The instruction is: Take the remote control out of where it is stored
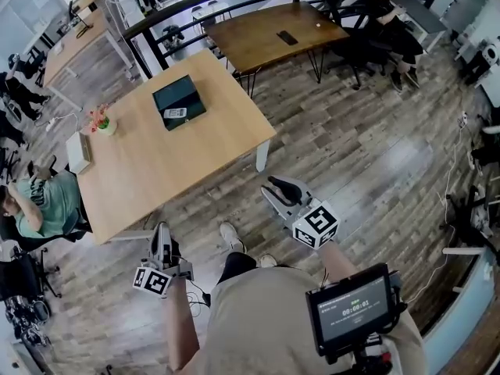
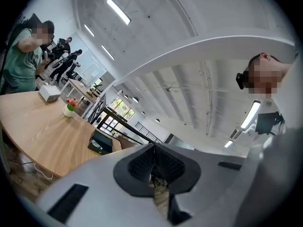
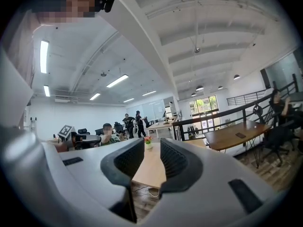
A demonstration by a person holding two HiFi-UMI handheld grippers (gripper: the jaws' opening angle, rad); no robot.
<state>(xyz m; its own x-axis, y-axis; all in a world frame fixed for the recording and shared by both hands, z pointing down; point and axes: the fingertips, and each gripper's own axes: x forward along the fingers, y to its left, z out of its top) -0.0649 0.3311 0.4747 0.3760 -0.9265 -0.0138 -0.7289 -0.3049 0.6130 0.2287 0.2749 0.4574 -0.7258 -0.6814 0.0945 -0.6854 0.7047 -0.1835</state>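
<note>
A dark box (image 1: 178, 102) lies on the light wooden table (image 1: 156, 166), and a small grey remote control (image 1: 175, 113) rests on its near part. Both grippers hang over the floor, well short of the table. My left gripper (image 1: 160, 230) is at the lower left with its pads pressed together and nothing in them. In the left gripper view the left gripper (image 2: 152, 148) tilts upward, with the box (image 2: 100, 143) far off at the left. My right gripper (image 1: 273, 183) points toward the table's near corner. In its own view the right gripper (image 3: 151, 156) holds nothing, with only a narrow slit between its pads.
A flower pot (image 1: 104, 122) and a white device (image 1: 78, 151) stand at the table's left side, where a person in green (image 1: 43, 201) sits. Behind a black railing (image 1: 234, 6) is a dark table (image 1: 273, 33) with a seated person (image 1: 387, 14). A screen (image 1: 353, 307) hangs at my chest.
</note>
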